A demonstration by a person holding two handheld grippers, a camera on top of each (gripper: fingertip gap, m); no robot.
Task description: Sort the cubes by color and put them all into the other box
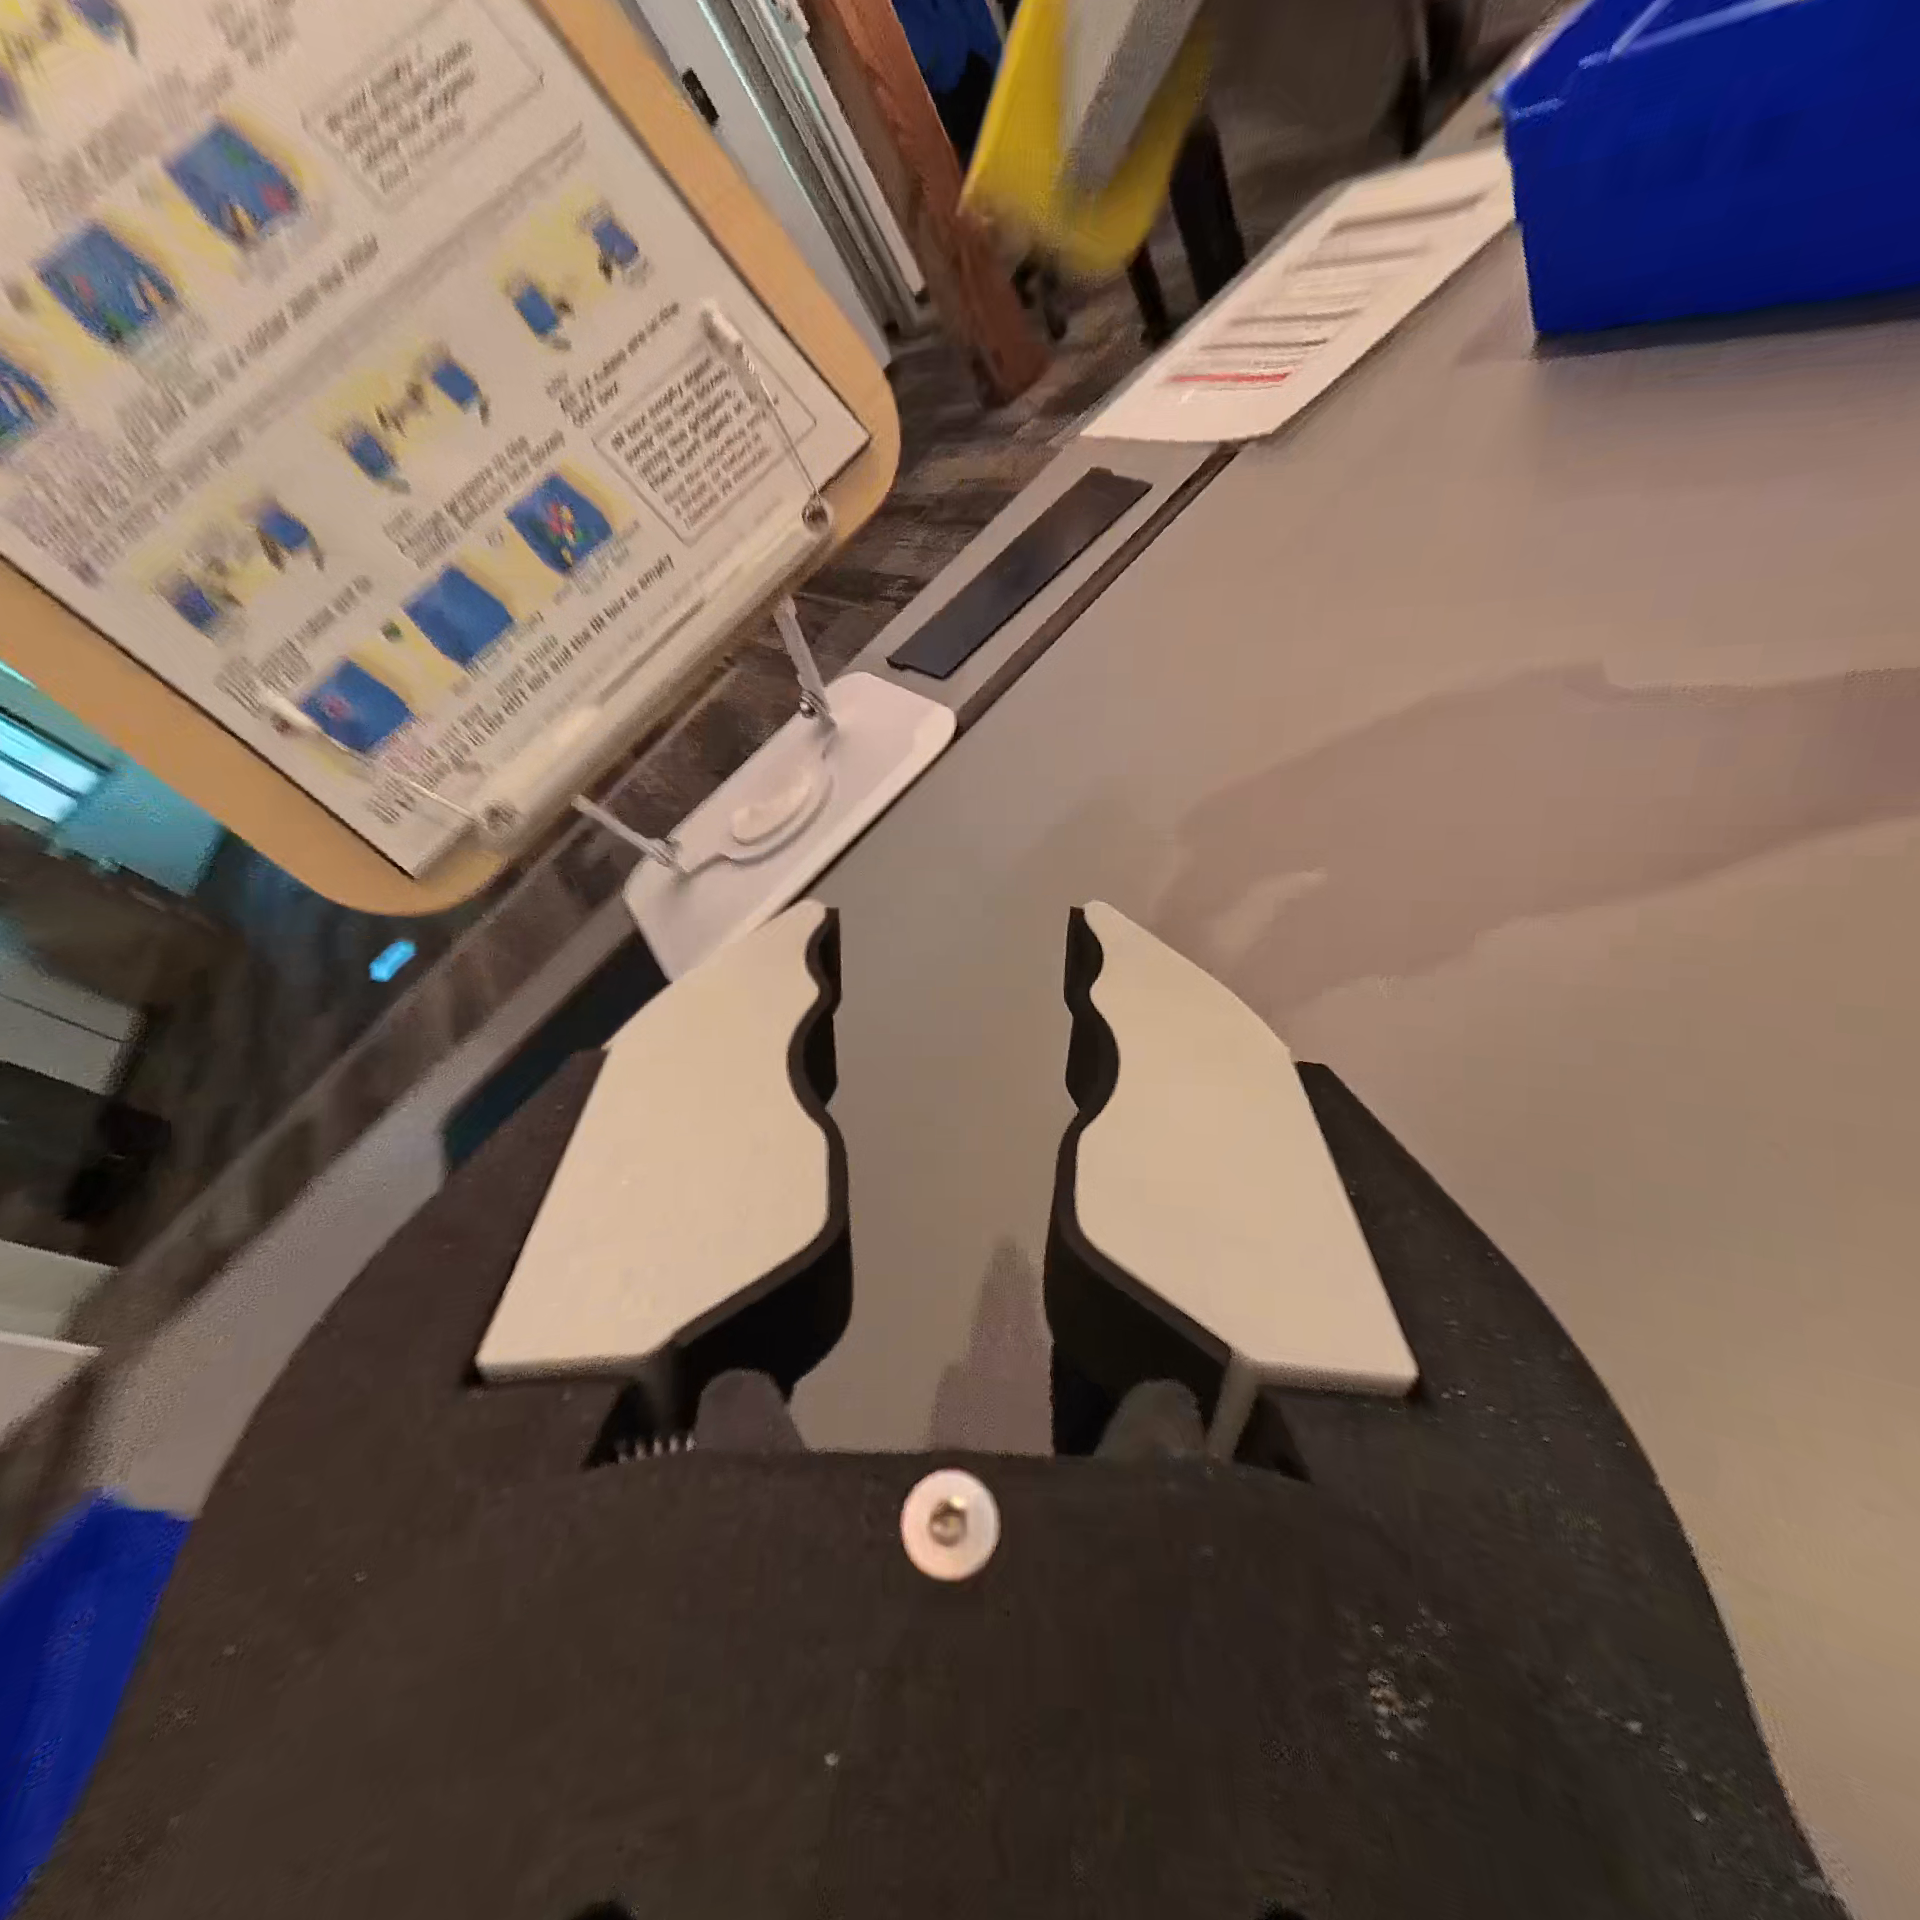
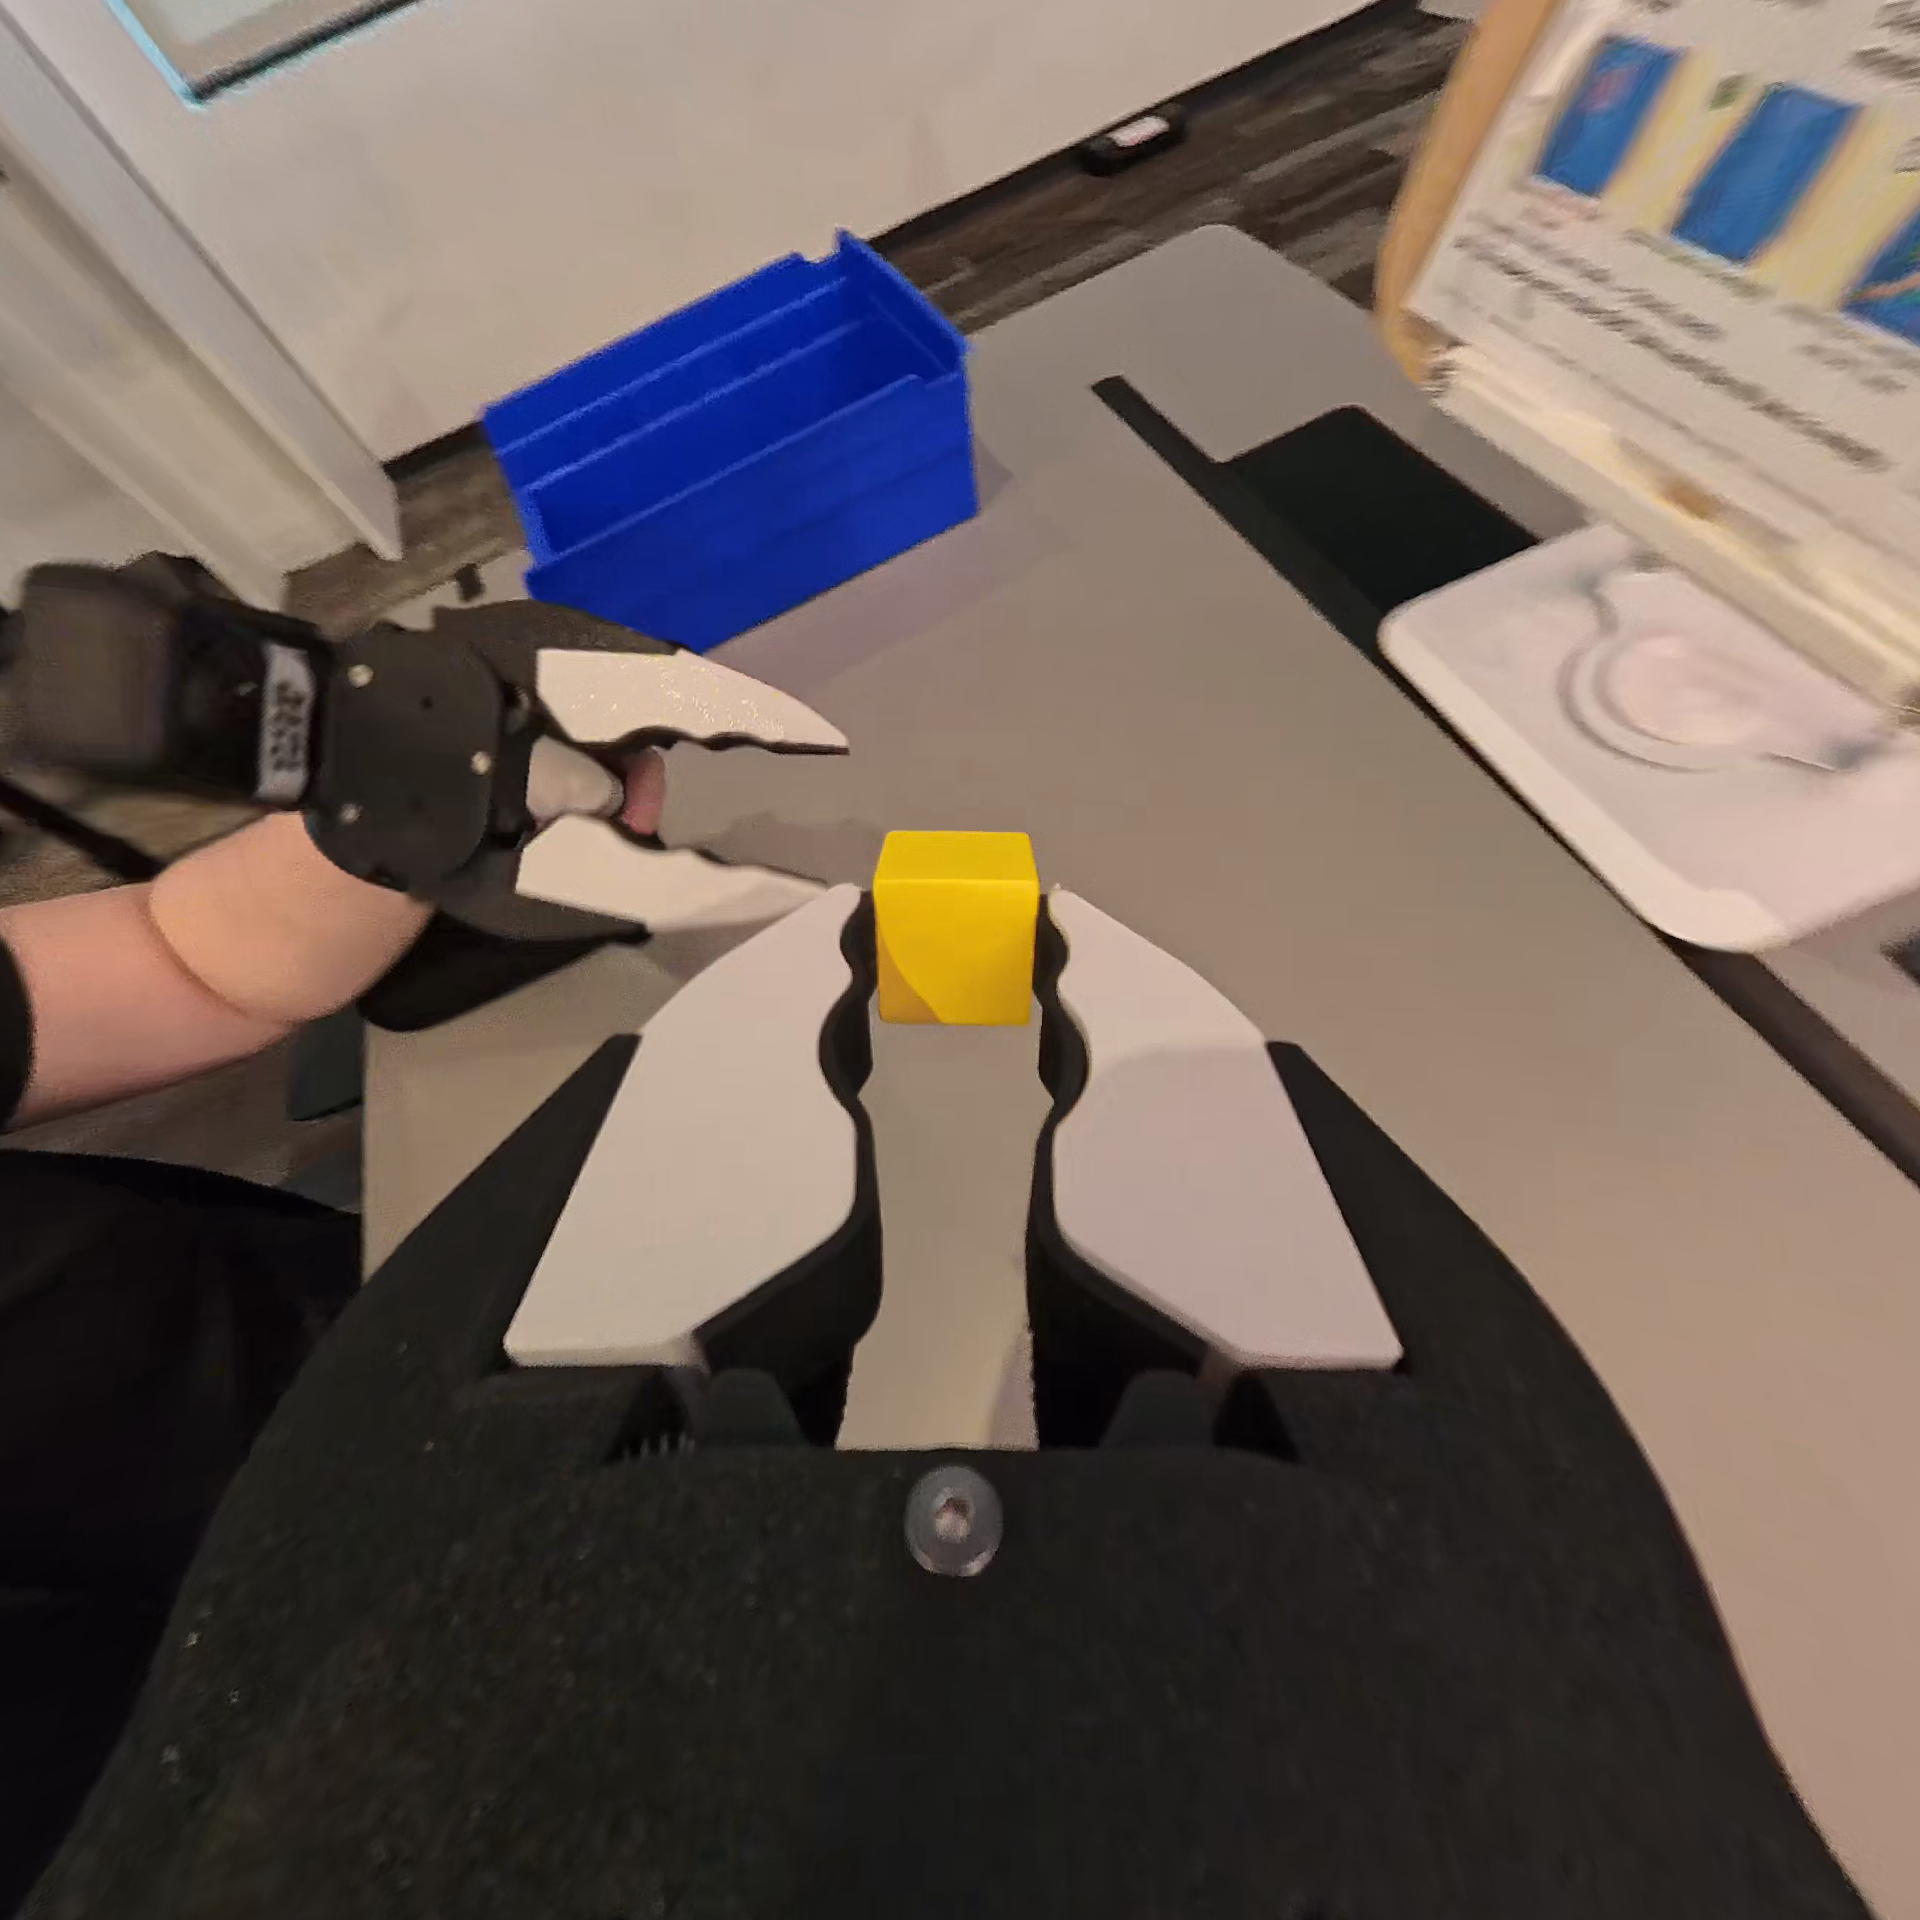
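Note:
My right gripper [image 2: 954,896] is shut on a yellow cube [image 2: 956,928], held between its fingertips above the grey table [image 2: 1299,935]. A blue box [image 2: 743,457] with inner dividers stands at the table's far left edge in the right wrist view; no cubes show in it. My left gripper [image 1: 951,914] is open and empty, tilted over the bare table [image 1: 1455,831]. It also shows in the right wrist view [image 2: 831,821], held in a person's hand, left of the yellow cube. Another blue box [image 1: 1714,166] stands at the far right in the left wrist view; its inside is hidden.
An instruction board [image 1: 395,416] on a white stand [image 1: 800,810] sits at the table's far edge; it also shows in the right wrist view [image 2: 1683,260]. A paper sheet [image 1: 1320,301] lies near the blue box. A dark slot [image 1: 1023,571] runs along the table edge.

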